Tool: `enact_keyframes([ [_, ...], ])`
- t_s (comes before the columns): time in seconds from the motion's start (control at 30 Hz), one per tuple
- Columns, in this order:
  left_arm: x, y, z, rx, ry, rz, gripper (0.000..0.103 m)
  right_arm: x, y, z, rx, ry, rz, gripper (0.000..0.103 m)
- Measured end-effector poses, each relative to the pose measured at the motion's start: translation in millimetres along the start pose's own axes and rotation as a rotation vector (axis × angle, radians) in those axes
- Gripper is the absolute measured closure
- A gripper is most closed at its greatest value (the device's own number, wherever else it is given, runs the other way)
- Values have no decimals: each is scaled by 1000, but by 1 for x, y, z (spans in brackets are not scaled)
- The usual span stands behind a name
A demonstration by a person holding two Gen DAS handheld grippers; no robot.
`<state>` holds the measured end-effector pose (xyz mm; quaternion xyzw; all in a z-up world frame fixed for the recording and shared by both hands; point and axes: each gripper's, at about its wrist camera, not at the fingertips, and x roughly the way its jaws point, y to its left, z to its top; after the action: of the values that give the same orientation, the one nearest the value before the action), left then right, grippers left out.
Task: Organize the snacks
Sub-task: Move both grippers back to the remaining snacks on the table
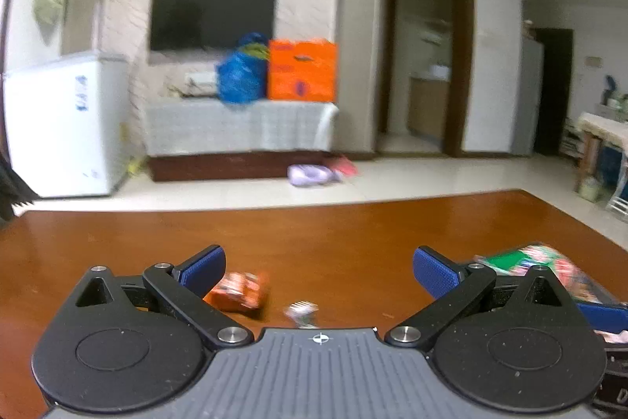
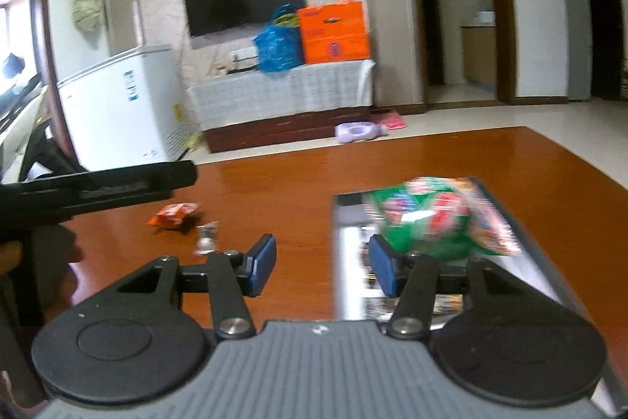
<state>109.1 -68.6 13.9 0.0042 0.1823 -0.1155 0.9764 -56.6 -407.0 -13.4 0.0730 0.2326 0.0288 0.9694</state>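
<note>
Orange snack packet [image 1: 239,295] on table [image 1: 314,230]; left gripper [image 1: 318,271], right gripper [image 2: 322,268] both spread, empty

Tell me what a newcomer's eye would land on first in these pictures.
First the orange box on the cabinet under the dark TV, with a blue bag beside it. Nearer, on the brown table, a green-and-red snack bag lies in a tray at right, and a small orange packet lies loose at left.

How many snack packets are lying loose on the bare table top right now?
2. An orange packet lies left of centre on the wooden table, and a small silver packet sits just beside it, nearer the camera. The green bag rests in the tray; more may be hidden there.
</note>
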Motion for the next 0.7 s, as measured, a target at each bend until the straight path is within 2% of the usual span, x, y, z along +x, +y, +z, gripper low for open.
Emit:
enact_keyframes([
  [0.17,20,26,-5,-11,7,108,0,37,45,7,-39,53,24,50],
  [0.3,33,48,-6,-89,-5,159,0,73,70,8,-69,111,22,50],
  [0.4,44,56,-7,-80,4,186,0,100,83,7,-72,156,28,50],
  [0.47,54,61,-9,-94,22,198,1,116,90,6,-75,179,36,50],
  [0.6,72,68,-6,-151,69,166,1,144,102,3,-97,216,61,50],
  [0.7,86,66,-5,-140,102,156,1,160,108,1,-109,230,84,50],
])
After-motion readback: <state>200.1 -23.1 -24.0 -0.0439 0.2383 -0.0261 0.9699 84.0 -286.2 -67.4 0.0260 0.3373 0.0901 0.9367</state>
